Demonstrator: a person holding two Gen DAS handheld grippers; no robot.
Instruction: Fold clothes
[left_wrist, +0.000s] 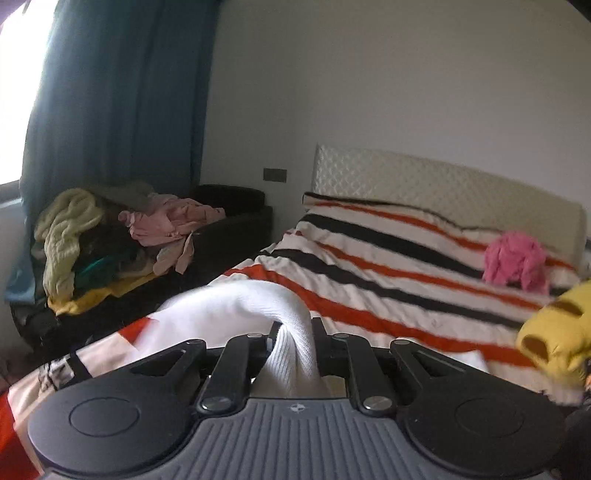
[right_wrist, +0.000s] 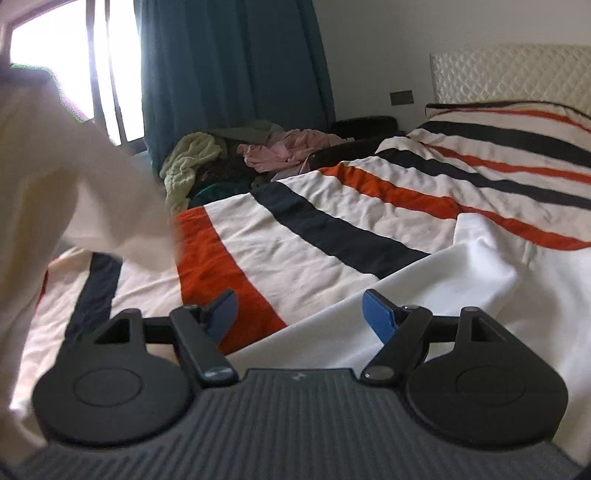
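1. The left gripper is closed on a bunched fold of the white garment, which is pinched between its fingers.
2. The right gripper is held wide open, and nothing is grasped between its blue fingertips.
3. The white garment is spread on the striped bedcover, just under the right gripper.
4. A pink garment and a yellow garment are seen further on the bed.
5. A pile of clothes is seen beside the bed, near the teal curtain.
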